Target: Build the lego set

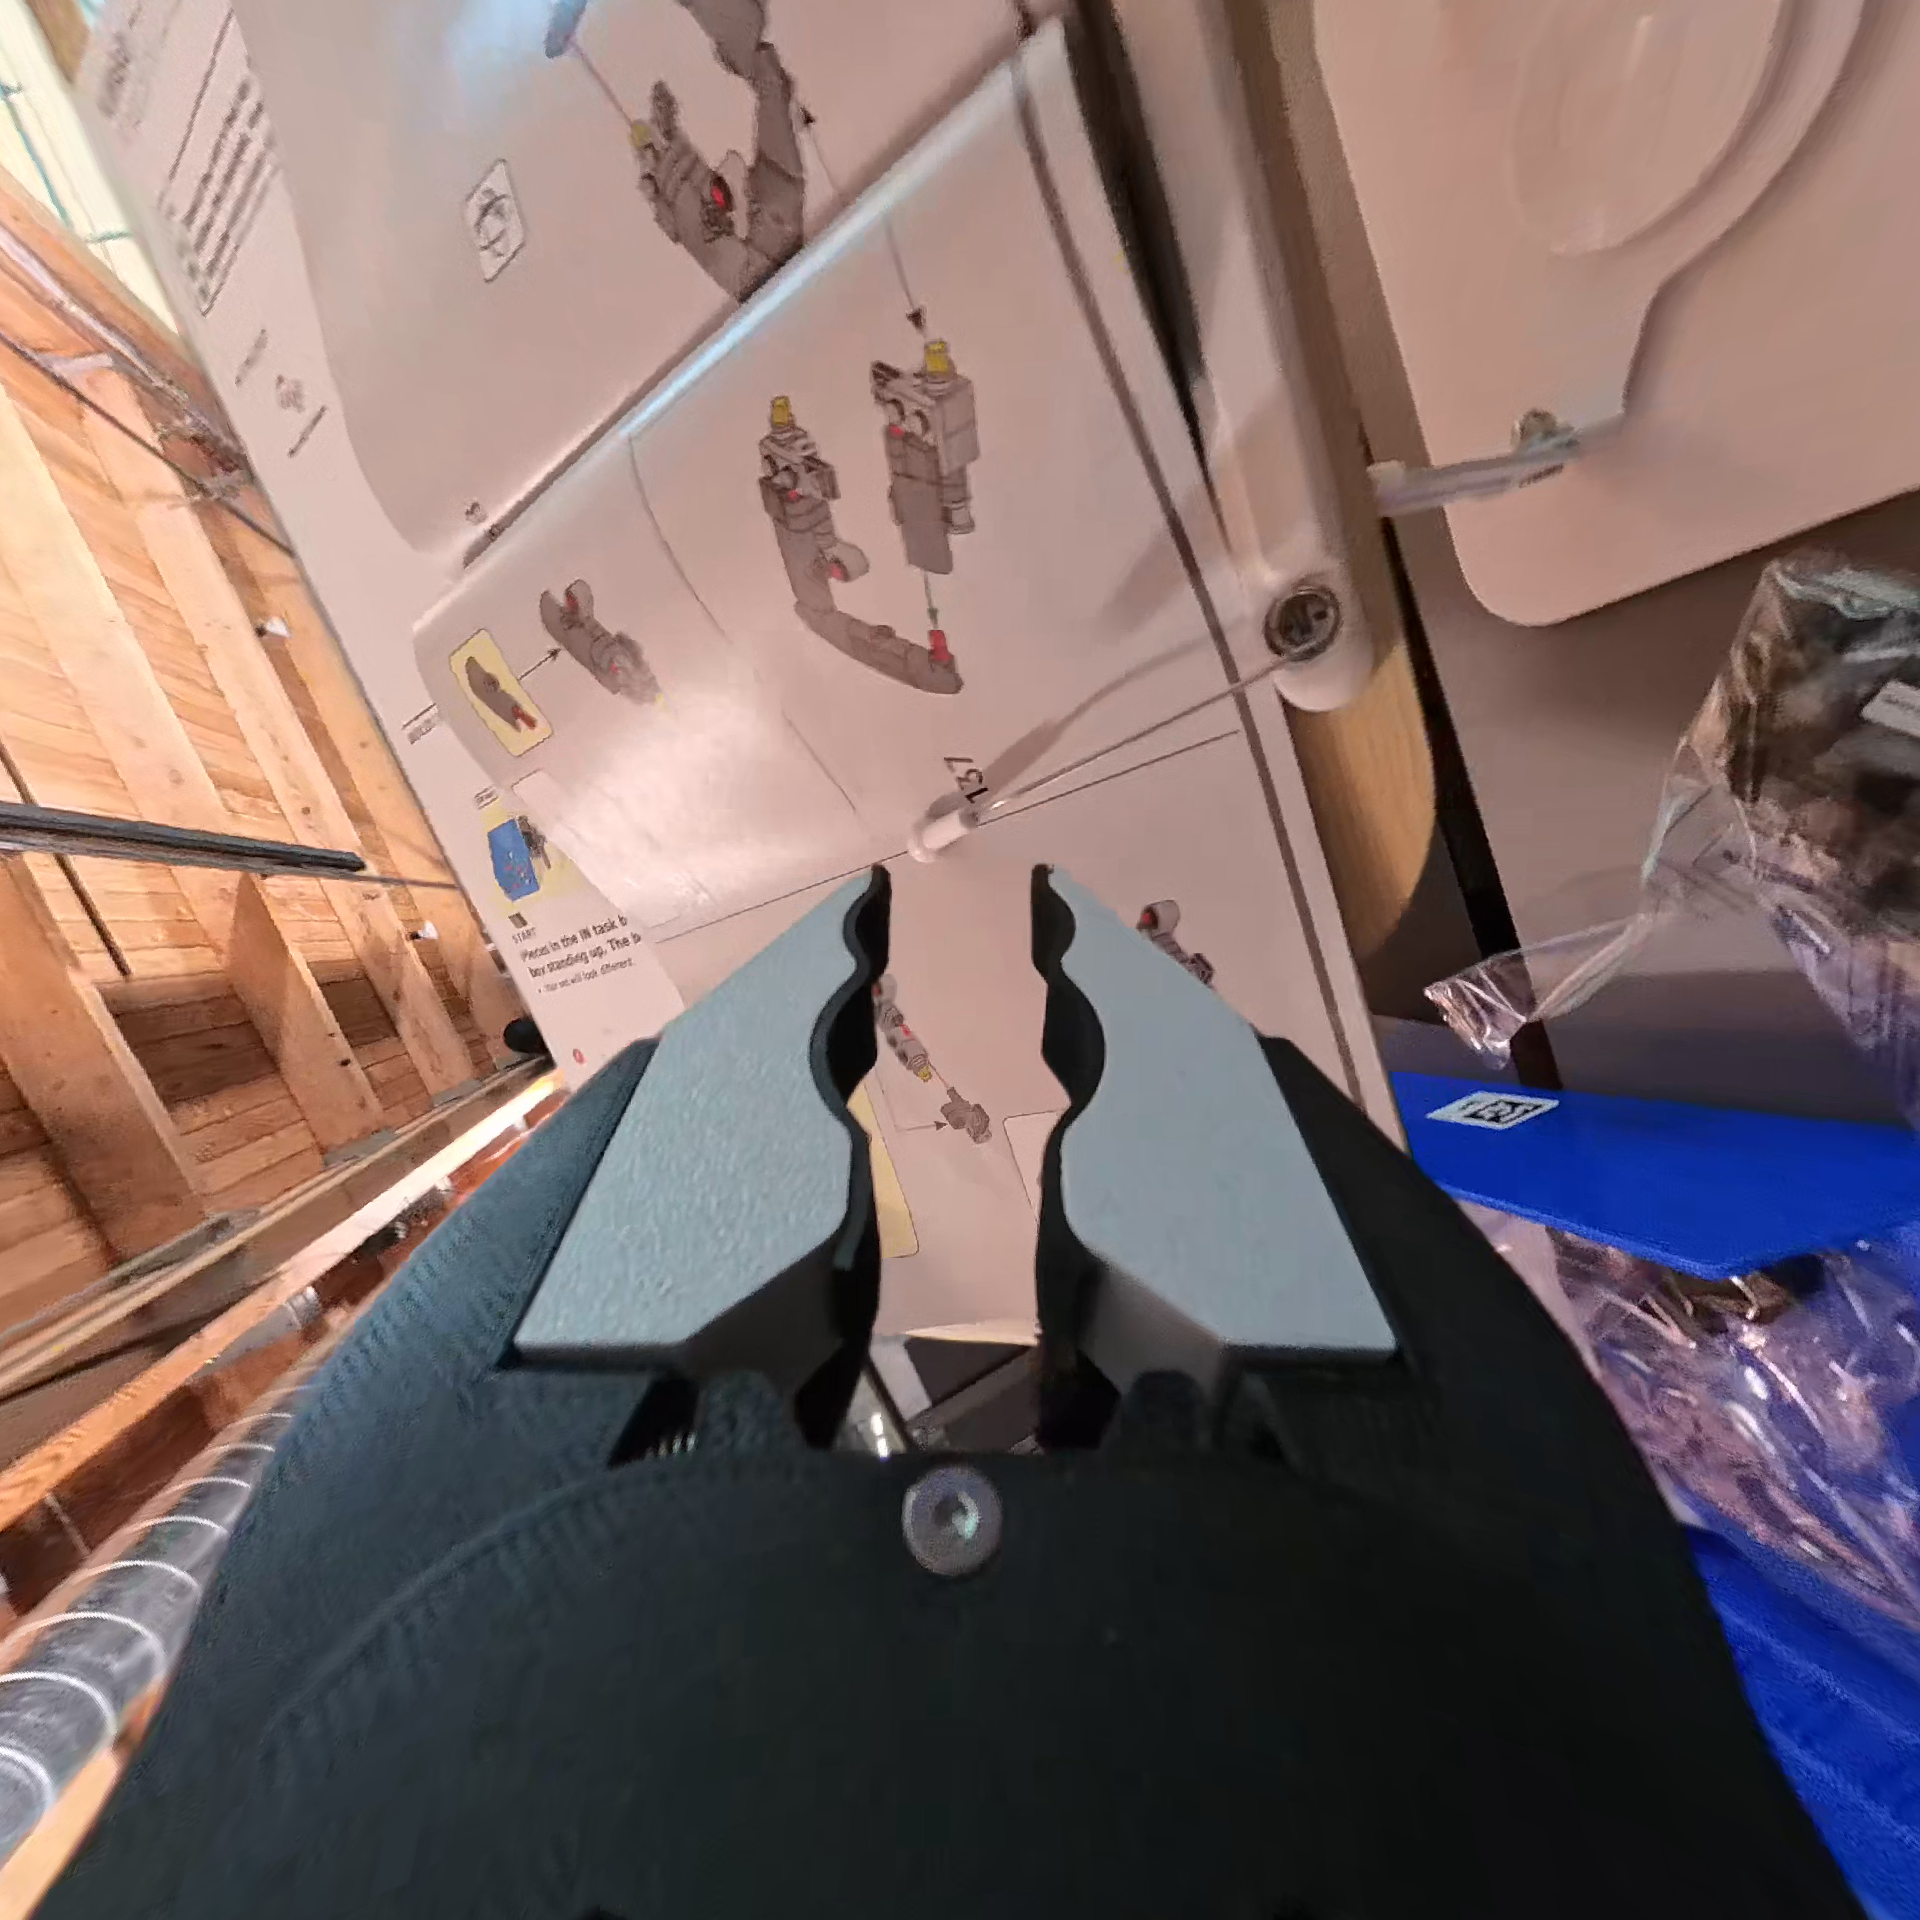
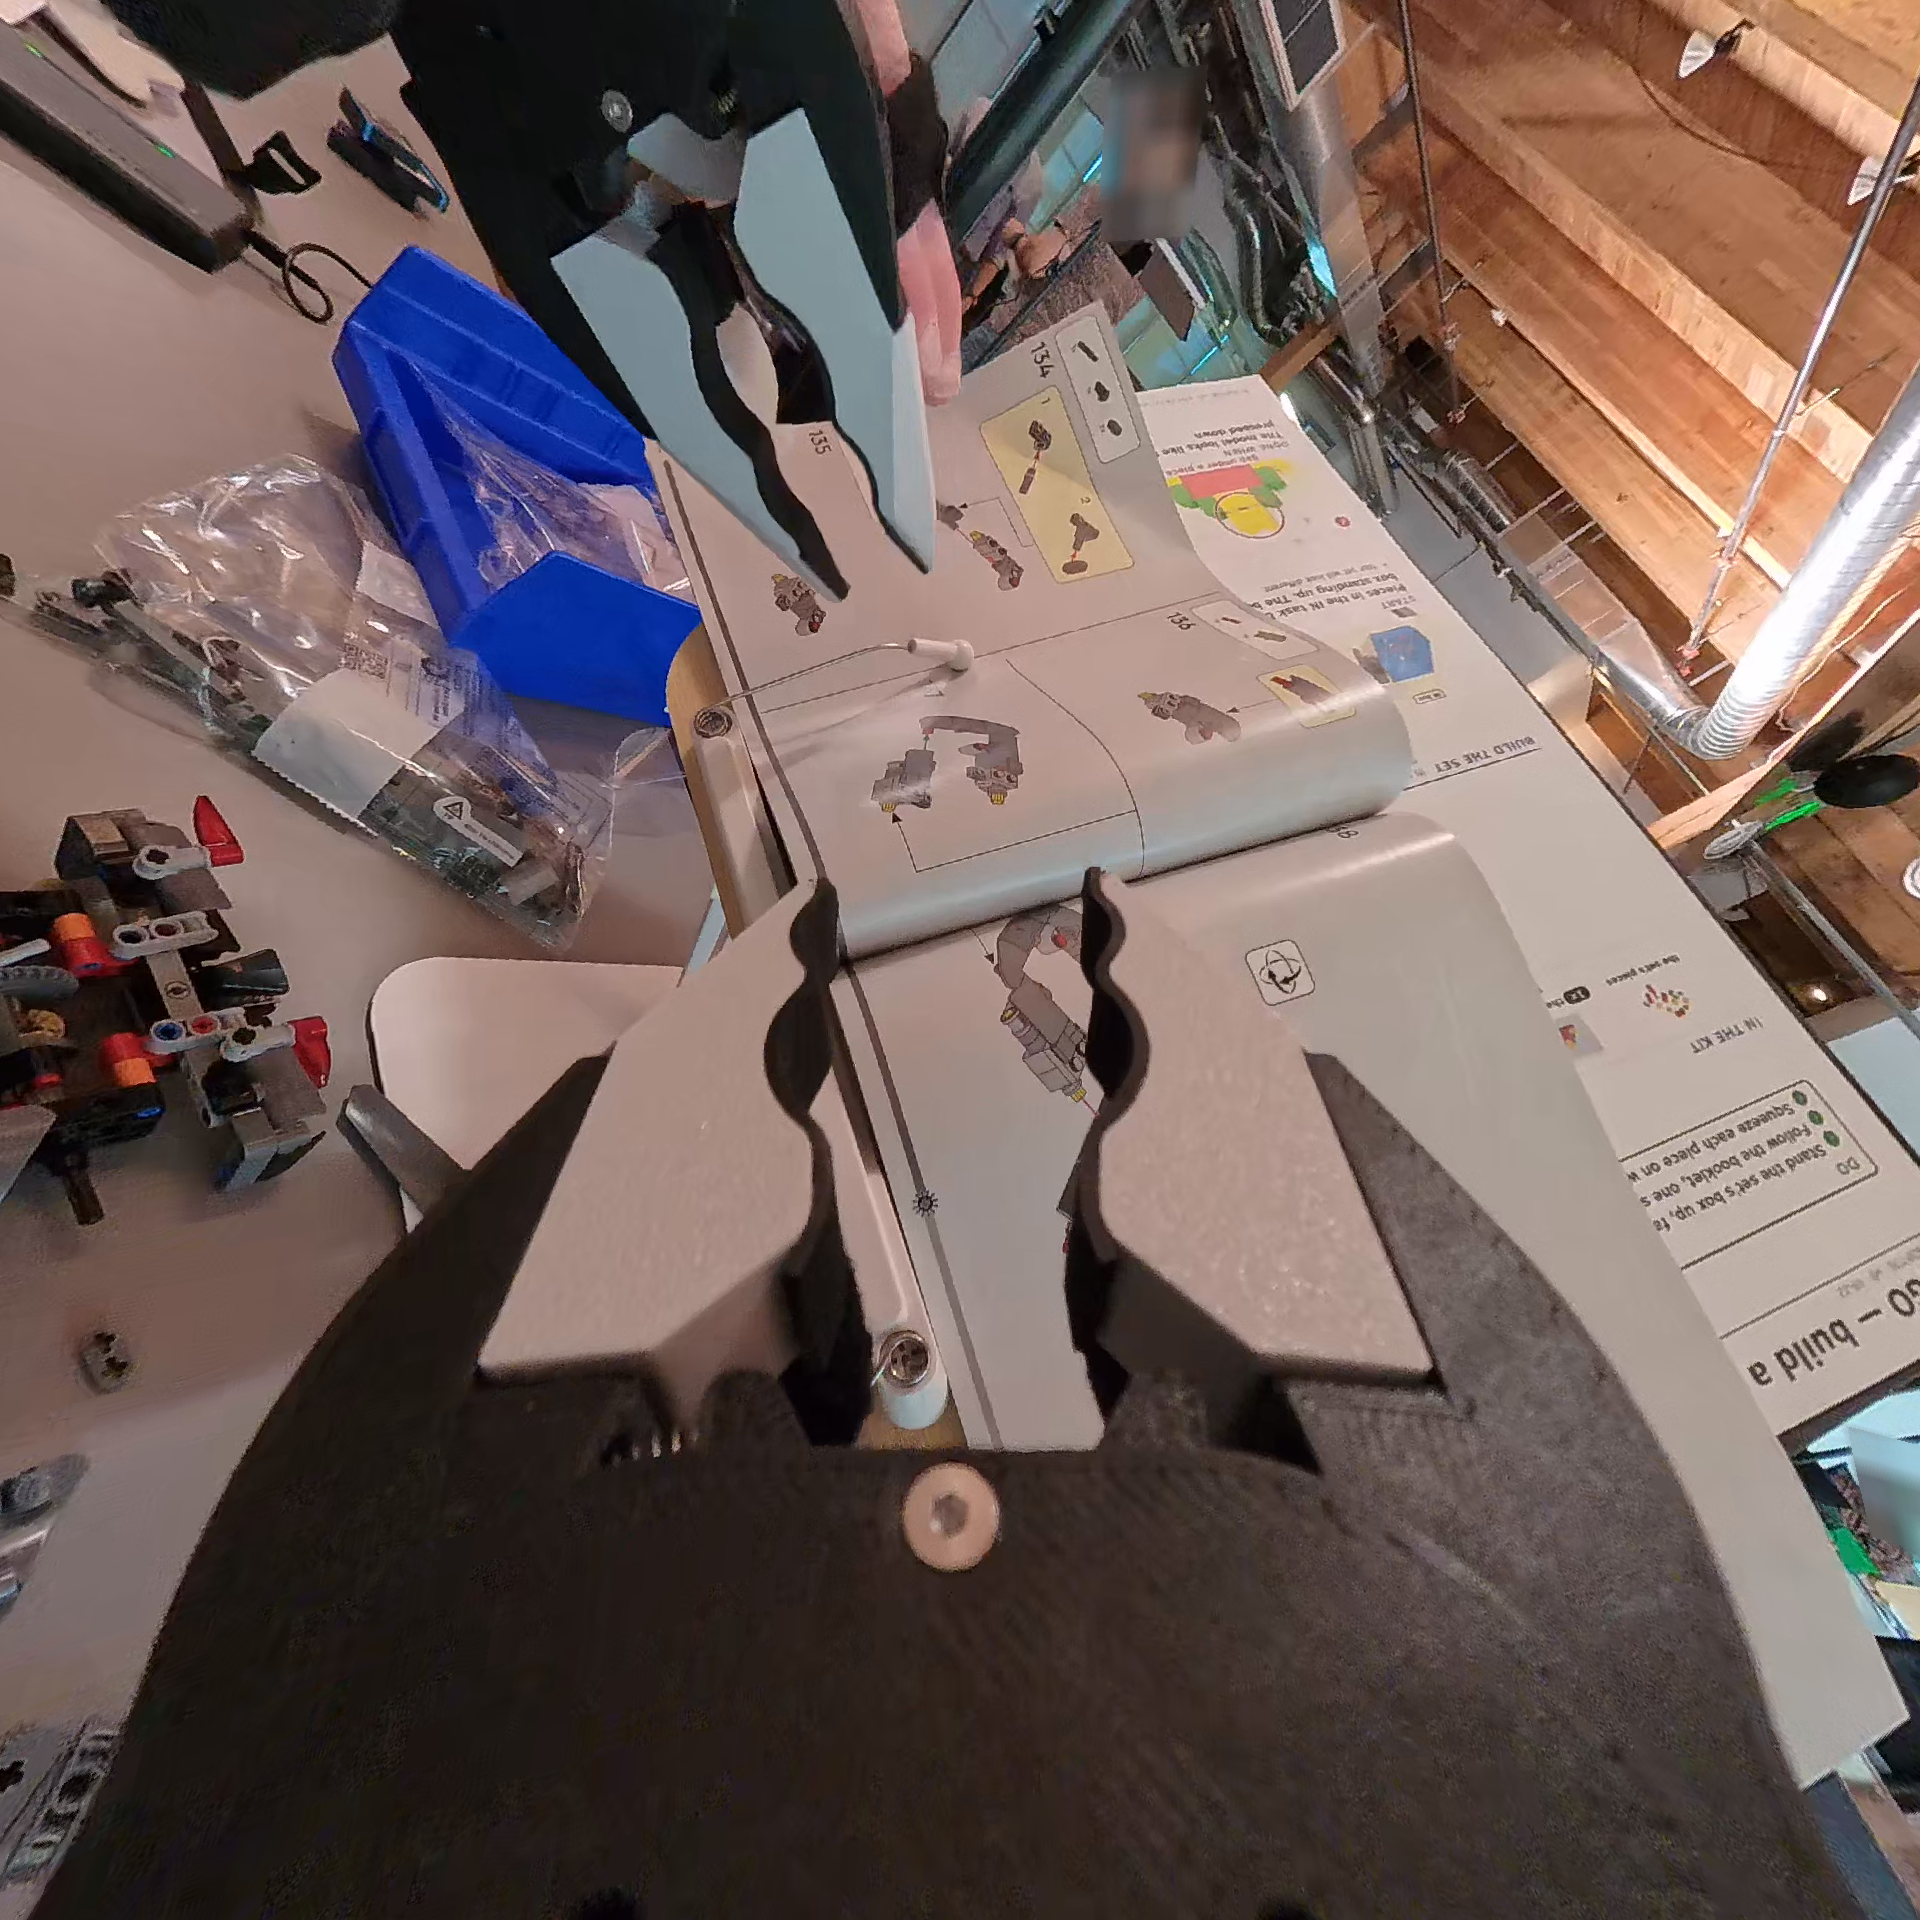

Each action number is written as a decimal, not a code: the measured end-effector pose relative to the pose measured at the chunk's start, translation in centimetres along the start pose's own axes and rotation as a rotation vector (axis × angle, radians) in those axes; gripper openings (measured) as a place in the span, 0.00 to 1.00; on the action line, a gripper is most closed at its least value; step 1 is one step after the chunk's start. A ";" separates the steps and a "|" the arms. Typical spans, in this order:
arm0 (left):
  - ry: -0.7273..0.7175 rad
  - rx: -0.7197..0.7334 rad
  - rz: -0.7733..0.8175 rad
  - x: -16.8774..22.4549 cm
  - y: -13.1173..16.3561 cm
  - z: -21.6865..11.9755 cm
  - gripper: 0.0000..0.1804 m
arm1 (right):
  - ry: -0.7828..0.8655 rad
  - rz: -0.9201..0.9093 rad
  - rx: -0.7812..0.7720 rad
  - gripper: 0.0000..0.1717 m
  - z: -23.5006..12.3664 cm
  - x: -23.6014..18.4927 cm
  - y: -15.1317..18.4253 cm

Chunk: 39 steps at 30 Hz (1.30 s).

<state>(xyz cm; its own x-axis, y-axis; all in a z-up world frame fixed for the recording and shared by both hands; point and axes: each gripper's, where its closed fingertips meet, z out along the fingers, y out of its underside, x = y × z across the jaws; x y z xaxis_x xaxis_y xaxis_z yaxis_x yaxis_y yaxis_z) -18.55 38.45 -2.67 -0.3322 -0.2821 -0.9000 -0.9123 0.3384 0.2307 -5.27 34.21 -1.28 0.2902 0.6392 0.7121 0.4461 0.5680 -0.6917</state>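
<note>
White pages of an open instruction booklet (image 2: 1049, 727) fill the middle of both views, propped on a stand with a wooden edge (image 1: 1361, 831) and pinned by a thin wire arm with a white tip (image 2: 940, 651). The left gripper (image 1: 958, 883) hovers just near that white tip (image 1: 940, 840), its fingers (image 1: 727, 1122) released and parted with only the printed page behind the gap. The right gripper (image 2: 951, 894) hangs over the booklet's nearer curling page, its fingers (image 2: 1226, 1122) spread wider and grasping nothing. To the left on the surface (image 2: 208, 343) sit a blue bin (image 2: 499, 436), a clear bag of parts (image 2: 343, 686) and a partly built brick model (image 2: 156, 997).
</note>
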 end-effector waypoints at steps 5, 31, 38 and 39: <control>0.042 -0.036 0.134 1.5 -0.2 1.5 0.14 | -0.009 -0.020 -0.041 0.26 0.4 0.2 0.9; 0.053 -0.286 -0.167 5.9 0.7 0.5 0.00 | -0.039 -0.194 -0.198 0.00 6.8 -0.3 1.9; 0.054 -0.269 -0.392 7.5 0.1 0.2 0.00 | -0.049 -0.190 -0.210 0.00 6.8 -0.3 2.0; 0.099 -0.244 -0.442 8.4 -0.4 0.2 0.00 | -0.049 -0.193 -0.210 0.00 6.8 -0.3 2.0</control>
<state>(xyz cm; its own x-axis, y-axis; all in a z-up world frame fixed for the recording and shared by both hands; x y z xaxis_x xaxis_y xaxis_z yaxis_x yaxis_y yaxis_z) -20.92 36.16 -10.40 0.0871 -0.4385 -0.8945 -0.9961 -0.0480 -0.0735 -10.26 38.65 -3.70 0.1440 0.5567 0.8181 0.6565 0.5649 -0.4999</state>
